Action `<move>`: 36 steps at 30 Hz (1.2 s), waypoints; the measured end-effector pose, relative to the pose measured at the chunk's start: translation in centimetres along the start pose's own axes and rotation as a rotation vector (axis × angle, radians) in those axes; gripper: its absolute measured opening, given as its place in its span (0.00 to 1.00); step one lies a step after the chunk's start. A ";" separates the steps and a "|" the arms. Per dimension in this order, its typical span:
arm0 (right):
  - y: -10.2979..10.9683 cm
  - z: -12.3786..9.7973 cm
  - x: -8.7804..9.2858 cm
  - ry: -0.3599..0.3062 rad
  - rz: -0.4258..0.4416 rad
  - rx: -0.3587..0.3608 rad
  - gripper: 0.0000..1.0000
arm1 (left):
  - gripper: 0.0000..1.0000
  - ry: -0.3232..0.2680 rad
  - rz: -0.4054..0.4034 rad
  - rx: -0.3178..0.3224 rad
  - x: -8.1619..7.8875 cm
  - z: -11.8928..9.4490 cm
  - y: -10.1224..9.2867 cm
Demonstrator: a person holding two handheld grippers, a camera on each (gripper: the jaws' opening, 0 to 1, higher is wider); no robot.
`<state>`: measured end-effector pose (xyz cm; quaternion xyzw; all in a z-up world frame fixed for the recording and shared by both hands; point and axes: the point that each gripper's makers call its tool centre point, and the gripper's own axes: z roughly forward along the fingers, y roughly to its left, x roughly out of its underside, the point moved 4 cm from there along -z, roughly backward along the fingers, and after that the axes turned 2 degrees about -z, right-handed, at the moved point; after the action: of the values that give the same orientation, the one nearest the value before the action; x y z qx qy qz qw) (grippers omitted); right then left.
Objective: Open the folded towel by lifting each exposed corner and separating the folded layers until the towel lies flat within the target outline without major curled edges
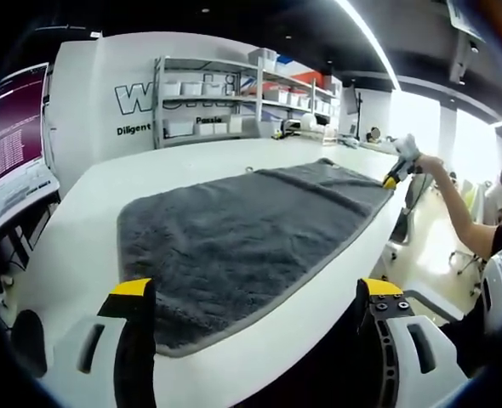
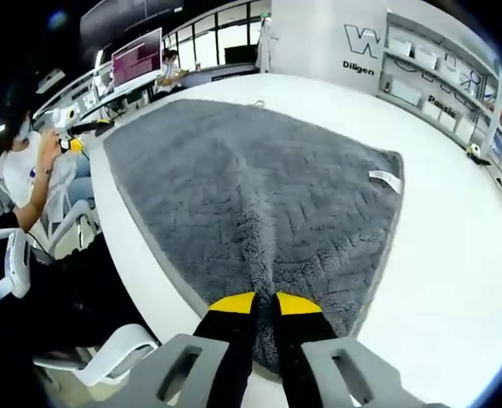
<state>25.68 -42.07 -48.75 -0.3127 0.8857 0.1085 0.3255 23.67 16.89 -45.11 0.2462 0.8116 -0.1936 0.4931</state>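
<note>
A grey towel (image 1: pixel 251 229) lies spread over the white table (image 1: pixel 106 183), with a thick fold band along its far end. My left gripper (image 1: pixel 256 289) is open; its yellow-tipped jaws stand wide apart over the near edge, touching nothing. In the right gripper view the same towel (image 2: pixel 251 187) shows a white label (image 2: pixel 385 178) near one corner. My right gripper (image 2: pixel 265 303) is shut on the towel's near edge, and a ridge of cloth runs up into the jaws. The right gripper (image 1: pixel 400 170) also appears in the left gripper view, held by a hand at the towel's far corner.
Shelves with white bins (image 1: pixel 234 93) stand behind the table. A monitor (image 2: pixel 136 59) and office chairs (image 2: pixel 30 255) are along the table edge. A person's hand holds the left gripper (image 2: pixel 74 140) just off the towel's far corner. Bare table surface (image 2: pixel 455 255) surrounds the towel.
</note>
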 end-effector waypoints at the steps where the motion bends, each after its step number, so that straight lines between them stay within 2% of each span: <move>1: -0.1 -0.1 0.1 -0.005 0.005 0.000 0.04 | 0.96 0.001 0.000 0.000 0.0 0.0 0.0; 6: -0.4 -0.2 0.2 -0.024 0.023 -0.001 0.05 | 0.96 0.001 -0.003 0.000 0.3 0.0 -0.1; 8: -0.1 -0.2 0.1 -0.031 0.014 -0.008 0.09 | 0.96 0.002 -0.005 -0.001 0.3 0.1 -0.1; 11: 0.2 -0.1 -0.2 -0.046 0.020 -0.015 0.29 | 0.96 0.002 -0.006 -0.004 0.2 0.2 0.0; 13: -0.3 -0.3 -0.2 -0.038 0.010 0.053 0.37 | 0.95 0.001 -0.007 -0.004 0.2 0.2 0.0; 14: -0.3 -0.4 -0.3 -0.044 0.005 0.064 0.44 | 0.95 0.001 -0.008 -0.004 0.1 0.3 0.0; 16: -0.5 -0.6 -0.7 -0.071 0.022 0.095 0.62 | 0.94 0.000 -0.007 -0.004 0.0 0.3 0.1; 17: -0.7 -0.7 -1.0 -0.094 0.047 0.106 0.75 | 0.94 -0.002 -0.007 -0.004 0.0 0.4 0.1; 18: -0.7 -0.8 -1.3 -0.116 0.063 0.115 0.82 | 0.93 -0.005 -0.007 -0.005 -0.2 0.4 0.2; 21: -0.4 -1.2 -2.0 -0.157 0.062 0.135 0.89 | 0.92 -0.009 -0.012 -0.012 -0.5 0.7 0.6; 23: 0.1 -1.4 -2.7 -0.198 0.049 0.139 1.00 | 0.89 -0.014 -0.011 -0.016 -0.8 0.9 0.9; 31: 2.9 -2.1 -4.3 -0.258 -0.017 0.125 0.99 | 0.80 -0.031 -0.003 -0.010 -2.1 2.3 1.4; 36: 4.5 -1.7 -5.3 -0.269 -0.073 0.127 0.99 | 0.64 -0.032 -0.009 -0.015 -2.7 3.9 2.5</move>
<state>25.14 -36.73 -44.08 -0.3063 0.8272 0.0813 0.4640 28.96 16.15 -44.54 0.2360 0.8061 -0.1937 0.5068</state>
